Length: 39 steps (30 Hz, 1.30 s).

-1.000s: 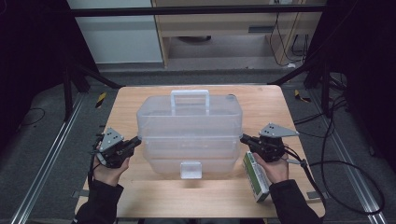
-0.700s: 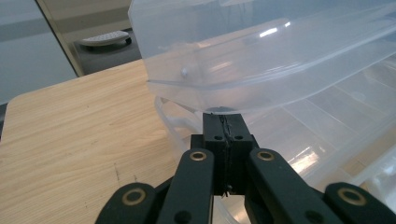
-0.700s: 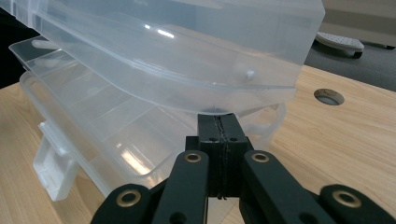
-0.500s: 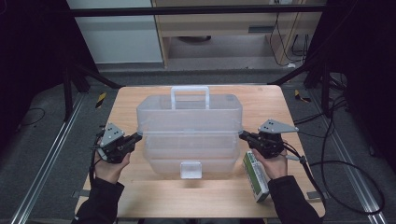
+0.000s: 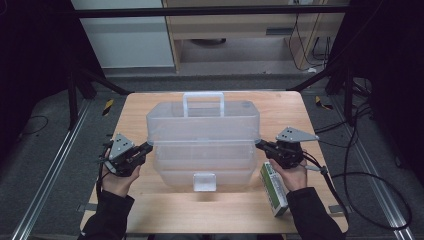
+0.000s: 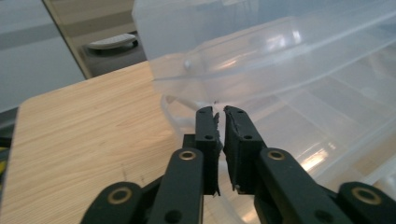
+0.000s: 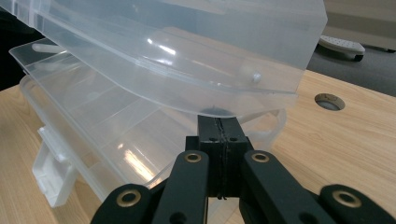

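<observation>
**Desk:** What do you see from above?

**Operator:** From the high view, my clear plastic box [image 5: 202, 145] sits in the middle of the wooden counter [image 5: 210, 212], its white handle [image 5: 203, 102] at the far side and its latch [image 5: 204, 181] facing me. The lid is lifted a little off the base. My left tool [image 5: 148, 147] has its tips at the box's left end, and my right tool [image 5: 259, 144] has its tips at the right end. A green and white carton [image 5: 274, 188] lies on the counter just beside my right hand [image 5: 292, 175].

**Desk:** And the left gripper view?

**Operator:** There the left tool [image 6: 221, 110] stands with a narrow gap between its jaws; they have just been opening. The tips sit right under the raised edge of the lid [image 6: 261, 56], and a thin clear rim of the box runs down past the gap. I cannot tell whether the pads press on it.

**Desk:** Right gripper view?

**Operator:** The right tool [image 7: 219, 120] has its jaws closed together, pad against pad, nothing between them. The tips are tucked under the lid's curved lip [image 7: 205, 105], above the base's rim. Past the box, the counter has a round cable hole [image 7: 329, 101].
</observation>
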{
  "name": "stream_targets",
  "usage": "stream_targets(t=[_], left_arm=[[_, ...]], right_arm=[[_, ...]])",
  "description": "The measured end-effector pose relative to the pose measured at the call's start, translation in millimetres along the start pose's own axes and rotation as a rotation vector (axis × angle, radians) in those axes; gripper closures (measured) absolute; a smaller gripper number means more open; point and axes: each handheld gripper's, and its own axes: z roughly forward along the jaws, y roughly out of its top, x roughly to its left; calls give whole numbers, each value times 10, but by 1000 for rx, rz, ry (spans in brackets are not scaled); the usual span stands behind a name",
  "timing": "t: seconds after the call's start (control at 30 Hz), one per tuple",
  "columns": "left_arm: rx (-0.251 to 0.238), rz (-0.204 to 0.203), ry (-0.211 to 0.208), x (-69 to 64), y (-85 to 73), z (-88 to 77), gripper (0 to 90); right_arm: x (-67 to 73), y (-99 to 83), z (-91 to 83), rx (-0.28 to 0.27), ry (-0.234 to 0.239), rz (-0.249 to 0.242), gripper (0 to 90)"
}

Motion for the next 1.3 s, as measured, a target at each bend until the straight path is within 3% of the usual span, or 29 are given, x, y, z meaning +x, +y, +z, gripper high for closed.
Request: stream_targets(t=[0.1,0.23,0.5,0.83,1.3], left_arm=[[2,22,34,-2,-29,-44,781],[-8,14,46,29,-30,-35,735],[-26,26,38,40,-3,54,658],[-51,52,33,29,49,111,661],[-57,46,51,29,55,117,685]], right_arm=[[1,-1,1,0,1,0,900],[10,3,-1,3,1,-2,900],[13,12,-8,2,3,-7,900],[13,15,-15,3,6,-5,900],[12,11,-1,24,-10,3,890]])
